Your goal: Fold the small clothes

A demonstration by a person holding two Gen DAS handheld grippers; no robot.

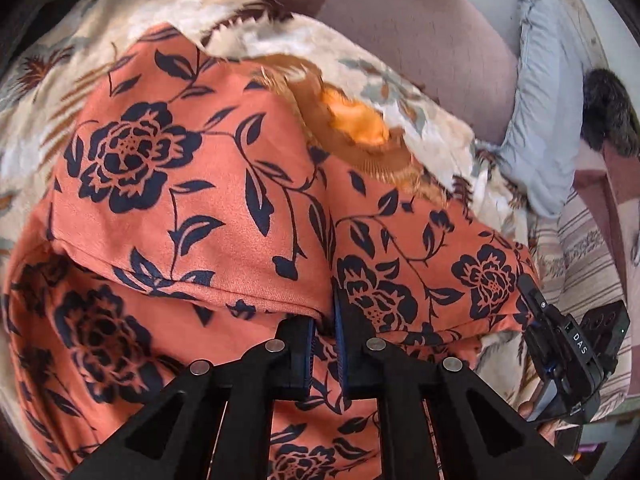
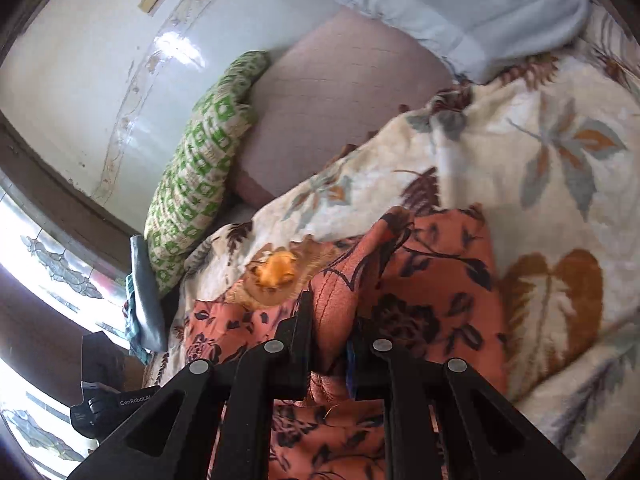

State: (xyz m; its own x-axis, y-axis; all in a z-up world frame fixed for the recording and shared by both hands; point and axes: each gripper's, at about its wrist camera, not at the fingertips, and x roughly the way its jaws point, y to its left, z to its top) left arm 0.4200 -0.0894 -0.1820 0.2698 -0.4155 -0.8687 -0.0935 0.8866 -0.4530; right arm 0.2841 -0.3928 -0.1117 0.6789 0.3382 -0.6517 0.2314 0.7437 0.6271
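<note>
An orange garment (image 1: 192, 184) printed with dark blue flowers lies folded over on a cream floral blanket (image 1: 120, 12). My left gripper (image 1: 326, 332) is shut on an edge of this cloth, which is pinched between its blue pads. In the left wrist view the right gripper (image 1: 568, 344) shows at the garment's right edge. In the right wrist view the same orange garment (image 2: 432, 280) bunches up between the fingers of my right gripper (image 2: 332, 336), which is shut on a thick fold of it. The left gripper's body (image 2: 104, 400) shows at the lower left.
The blanket (image 2: 540, 160) covers a bed. A mauve pillow (image 2: 340, 92), a green patterned cushion (image 2: 200, 176) and a pale blue pillow (image 2: 460, 0) lie near the wall. A window (image 2: 40, 260) is at the left. A dark furry thing (image 1: 608, 112) sits at the far right.
</note>
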